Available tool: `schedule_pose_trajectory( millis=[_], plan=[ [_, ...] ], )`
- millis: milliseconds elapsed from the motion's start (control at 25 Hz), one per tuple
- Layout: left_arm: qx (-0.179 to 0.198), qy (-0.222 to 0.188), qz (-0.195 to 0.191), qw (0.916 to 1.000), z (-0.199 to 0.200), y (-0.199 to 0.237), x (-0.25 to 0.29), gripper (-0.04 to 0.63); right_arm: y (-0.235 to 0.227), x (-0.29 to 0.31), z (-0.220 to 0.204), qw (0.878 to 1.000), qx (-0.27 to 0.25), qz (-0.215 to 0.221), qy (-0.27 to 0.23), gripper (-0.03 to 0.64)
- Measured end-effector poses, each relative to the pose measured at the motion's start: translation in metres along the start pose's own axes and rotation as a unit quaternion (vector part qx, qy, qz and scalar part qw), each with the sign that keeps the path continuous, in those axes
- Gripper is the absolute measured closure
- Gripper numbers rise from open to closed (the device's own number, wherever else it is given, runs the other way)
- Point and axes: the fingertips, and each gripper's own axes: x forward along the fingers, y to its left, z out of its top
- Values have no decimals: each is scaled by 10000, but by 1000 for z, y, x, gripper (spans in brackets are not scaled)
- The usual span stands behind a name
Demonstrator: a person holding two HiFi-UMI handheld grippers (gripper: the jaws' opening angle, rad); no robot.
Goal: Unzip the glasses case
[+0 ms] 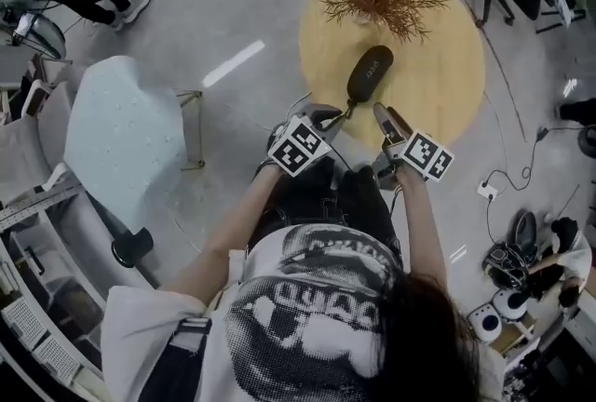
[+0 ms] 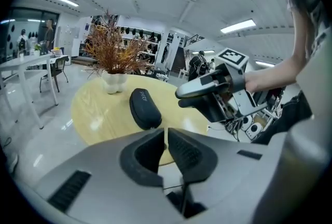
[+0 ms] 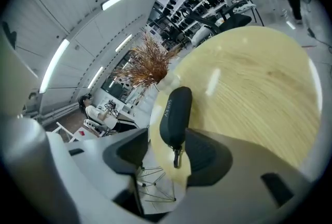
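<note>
Left tongs clenched, empty; right tongs released, blurry zip pull of the case dangling between them, lower centre.

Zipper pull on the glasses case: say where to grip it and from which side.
Pinch the small pull dangling from the near end of the case. Come from the near table edge with the right gripper, whose open jaws flank it.

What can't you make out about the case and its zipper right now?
Whether the glasses case is zipped: black on black in every view.
Whether the zipper pull touches the right gripper: right gripper view gives no depth.
Case print: too small, all views.
</note>
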Motion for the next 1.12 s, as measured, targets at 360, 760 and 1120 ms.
schedule_pose_trajectory(
  millis=[360,760,1120],
  plan=[
    [27,-94,-273,9996,7,-30,-2,580,10,-58,-19,9948,-977,259,-105,469],
    [181,-257,-544,9980,26,-81,-11,580,17,-130,-32,9725,-2285,126,-426,523],
    [214,-378,-537,9976,27,-139,-39,580,29,-175,-62,9509,-3034,296,-528,523]
  ],
)
